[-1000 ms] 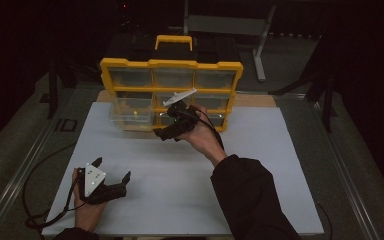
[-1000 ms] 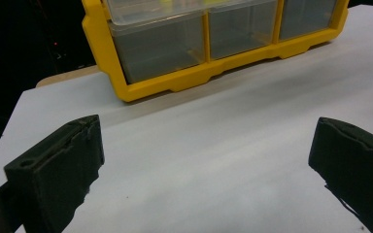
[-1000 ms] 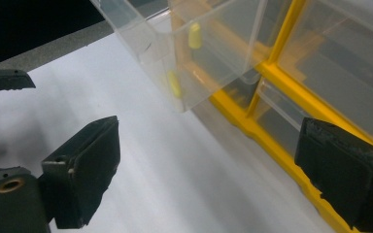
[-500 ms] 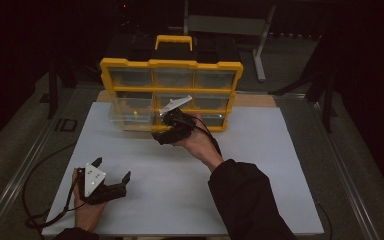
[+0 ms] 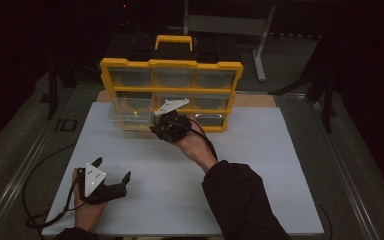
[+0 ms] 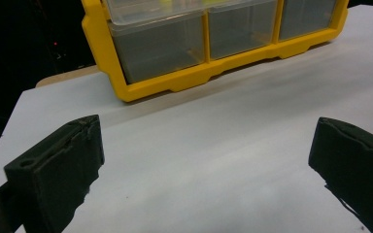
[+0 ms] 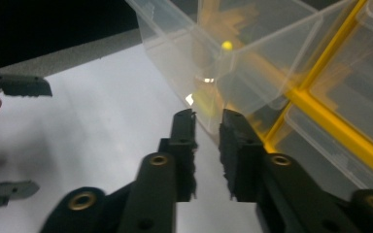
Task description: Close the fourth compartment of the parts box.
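A clear drawer (image 5: 130, 116) juts out toward the near side from the left of a yellow organizer (image 5: 172, 95) at the far edge of the white table (image 5: 260, 170). The right gripper (image 7: 208, 127), jaws just closing to a narrow gap, meets the drawer's front wall; whether it grips is unclear. At near left, the left gripper (image 5: 111, 176) rests, jaws wide.

I took it for a dim lab or workshop: white-topped table (image 5: 260, 165) framed by metal rails (image 5: 352, 185), a yellow parts organizer (image 5: 172, 90) with clear drawers, a metal stand (image 5: 260, 45) behind, dark floor around.
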`<action>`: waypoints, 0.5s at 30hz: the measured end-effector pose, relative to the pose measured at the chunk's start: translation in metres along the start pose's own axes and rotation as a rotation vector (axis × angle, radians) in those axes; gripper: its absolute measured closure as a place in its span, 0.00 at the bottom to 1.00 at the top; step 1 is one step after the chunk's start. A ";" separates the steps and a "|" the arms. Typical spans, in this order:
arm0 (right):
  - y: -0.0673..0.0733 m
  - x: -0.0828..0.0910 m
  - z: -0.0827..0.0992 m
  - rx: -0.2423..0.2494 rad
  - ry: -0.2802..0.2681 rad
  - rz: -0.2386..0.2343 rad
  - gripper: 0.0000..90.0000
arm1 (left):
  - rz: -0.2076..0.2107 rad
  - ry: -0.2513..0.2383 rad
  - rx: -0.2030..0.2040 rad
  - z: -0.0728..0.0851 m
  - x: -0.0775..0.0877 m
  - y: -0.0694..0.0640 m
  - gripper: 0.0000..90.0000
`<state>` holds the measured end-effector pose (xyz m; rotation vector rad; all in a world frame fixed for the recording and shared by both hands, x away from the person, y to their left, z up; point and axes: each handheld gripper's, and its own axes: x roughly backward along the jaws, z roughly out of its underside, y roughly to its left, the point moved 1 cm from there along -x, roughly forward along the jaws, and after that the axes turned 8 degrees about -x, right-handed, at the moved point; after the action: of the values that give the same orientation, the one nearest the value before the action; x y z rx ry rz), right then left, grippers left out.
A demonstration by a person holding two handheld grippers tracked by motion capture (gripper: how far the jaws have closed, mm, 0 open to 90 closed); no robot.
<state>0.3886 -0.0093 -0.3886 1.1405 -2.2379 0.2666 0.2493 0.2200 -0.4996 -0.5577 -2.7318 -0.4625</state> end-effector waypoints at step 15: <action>0.006 -0.016 -0.002 -0.018 -0.038 -0.005 1.00 | -0.001 -0.002 0.003 0.000 0.000 0.000 0.00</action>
<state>0.3923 0.0061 -0.3960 1.1507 -2.2660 0.2236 0.2492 0.2202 -0.4995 -0.5564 -2.7344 -0.4585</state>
